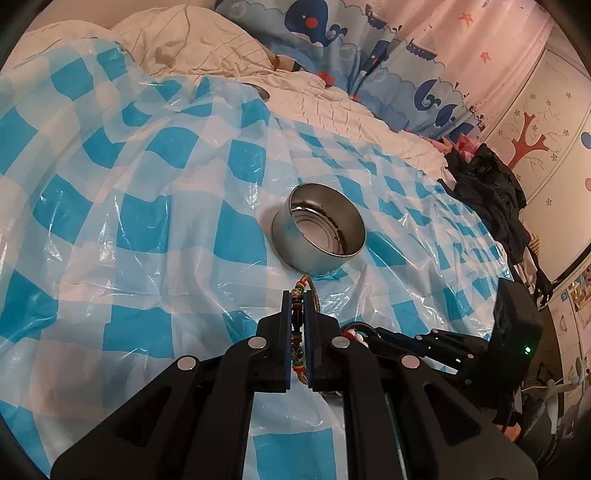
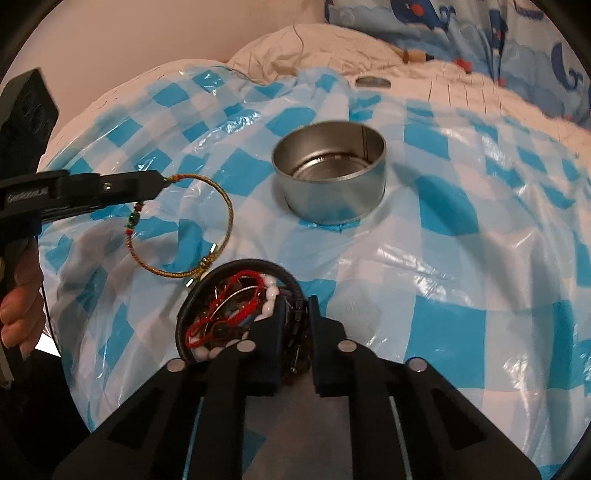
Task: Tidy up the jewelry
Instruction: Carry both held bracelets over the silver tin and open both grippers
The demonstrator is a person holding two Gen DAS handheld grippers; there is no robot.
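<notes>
My left gripper [image 1: 297, 295] is shut on a gold cord bracelet [image 1: 296, 318] strung with coloured beads, and it holds the bracelet just above the sheet. The right wrist view shows that bracelet [image 2: 223, 206] hanging as a loop from the left gripper [image 2: 162, 181]. An empty round metal tin [image 1: 288, 236] [image 2: 332, 195] stands upright just beyond it. A heap of jewelry [image 2: 221, 314] lies inside a black cord ring [image 2: 258, 264], with a red cord [image 2: 210, 321] and white beads [image 2: 271, 295]. My right gripper [image 2: 297, 299] is down in that heap, shut on a dark beaded bracelet [image 2: 297, 321].
A blue-and-white checked plastic sheet [image 1: 147, 221] covers a soft, uneven bed. Cream bedding [image 1: 184, 40] and a whale-print curtain [image 1: 332, 33] lie behind. Dark clothes [image 1: 487, 192] are piled at the right edge. A flat metal lid [image 2: 373, 82] rests beyond the tin. A hand [image 2: 18, 314] holds the left tool.
</notes>
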